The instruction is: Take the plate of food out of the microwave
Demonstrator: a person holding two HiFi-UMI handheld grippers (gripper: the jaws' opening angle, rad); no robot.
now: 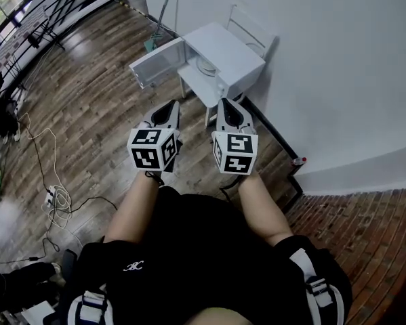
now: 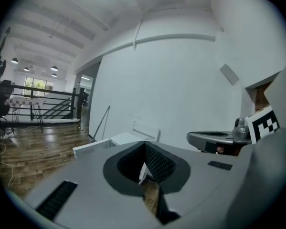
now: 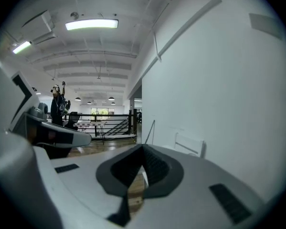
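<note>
A white microwave [image 1: 226,59] stands on a small white table by the wall, with its door [image 1: 155,61] swung open to the left. A pale plate [image 1: 206,65] shows inside the cavity; I cannot make out any food on it. My left gripper [image 1: 170,107] and right gripper [image 1: 228,104] are held side by side in the air, short of the microwave and pointing at it. Both are shut with nothing between the jaws. In the left gripper view the jaws [image 2: 143,146] meet above the microwave's open door [image 2: 92,146]. The right gripper's jaws [image 3: 143,149] also meet.
A white chair [image 1: 251,24] stands behind the microwave against the white wall. A pole [image 1: 163,9] leans in the corner. Cables and a power strip [image 1: 53,196] lie on the wood floor at left. A black railing [image 1: 40,9] runs along the far left.
</note>
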